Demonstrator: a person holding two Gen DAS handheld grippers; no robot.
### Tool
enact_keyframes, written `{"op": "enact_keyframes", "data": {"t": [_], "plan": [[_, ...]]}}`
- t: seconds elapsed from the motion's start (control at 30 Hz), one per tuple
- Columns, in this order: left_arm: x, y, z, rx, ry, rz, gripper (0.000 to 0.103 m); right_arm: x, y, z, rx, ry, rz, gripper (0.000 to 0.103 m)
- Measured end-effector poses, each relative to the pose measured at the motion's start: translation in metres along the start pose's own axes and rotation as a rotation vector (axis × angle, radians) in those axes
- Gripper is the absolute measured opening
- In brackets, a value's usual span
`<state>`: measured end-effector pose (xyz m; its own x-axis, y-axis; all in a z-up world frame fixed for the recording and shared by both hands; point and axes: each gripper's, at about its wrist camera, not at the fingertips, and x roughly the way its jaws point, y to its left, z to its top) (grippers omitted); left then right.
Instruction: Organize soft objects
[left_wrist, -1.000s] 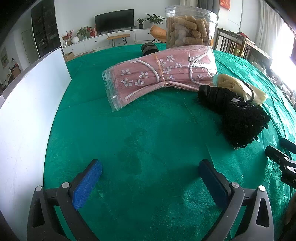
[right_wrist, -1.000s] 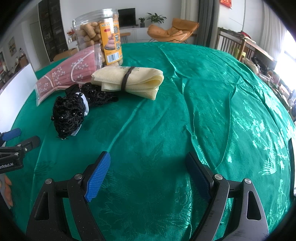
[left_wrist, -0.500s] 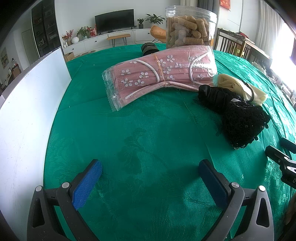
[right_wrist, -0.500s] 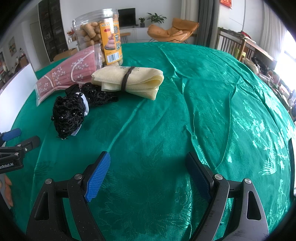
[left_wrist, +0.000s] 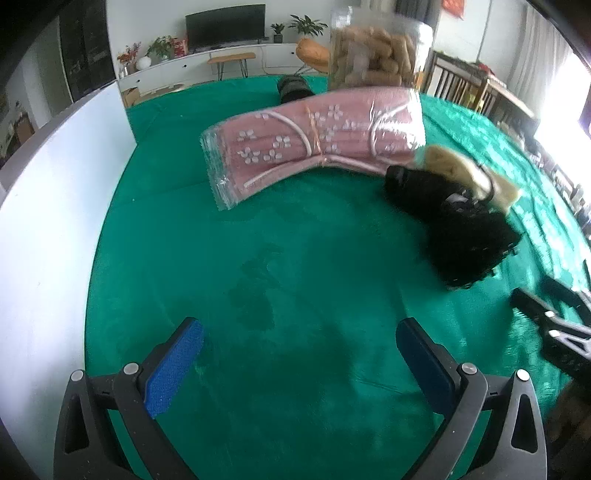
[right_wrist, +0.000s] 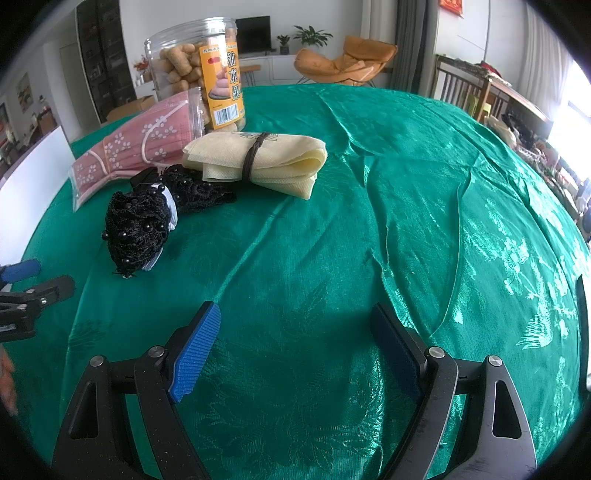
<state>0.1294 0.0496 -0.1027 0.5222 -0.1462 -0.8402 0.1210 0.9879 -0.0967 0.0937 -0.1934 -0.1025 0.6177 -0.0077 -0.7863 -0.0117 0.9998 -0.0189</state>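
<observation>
Three soft items, mask pack (left_wrist: 314, 147), black net (right_wrist: 136, 229) and yellow cloth (right_wrist: 258, 162), lie ungathered at eleven o'clock; both tools, left tool (left_wrist: 299, 365) and right tool (right_wrist: 299, 350), gape empty.

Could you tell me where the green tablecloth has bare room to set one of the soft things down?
The widest bare patch lies right of the yellow cloth bundle and black beaded net. Another lies between the white board, the pink mask pack and the net. It is crowded at the snack jar, where pack, net and bundle crowd close together.
</observation>
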Motion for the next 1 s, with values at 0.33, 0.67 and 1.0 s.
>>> {"op": "enact_keyframes", "data": {"t": [0.33,0.67,1.0], "plan": [[-0.079,0.018,0.079,-0.177,-0.128,-0.144,0.103,0.0,0.0,0.0,0.0,0.0,0.0,0.087],[0.033,0.082,0.212,-0.257,-0.031,-0.107,0.092,0.0,0.0,0.0,0.0,0.0,0.0,0.087],[0.148,0.09,0.271,-0.408,0.047,-0.399,0.091,-0.001,0.0,-0.001,0.001,0.0,0.0,0.088]]}}
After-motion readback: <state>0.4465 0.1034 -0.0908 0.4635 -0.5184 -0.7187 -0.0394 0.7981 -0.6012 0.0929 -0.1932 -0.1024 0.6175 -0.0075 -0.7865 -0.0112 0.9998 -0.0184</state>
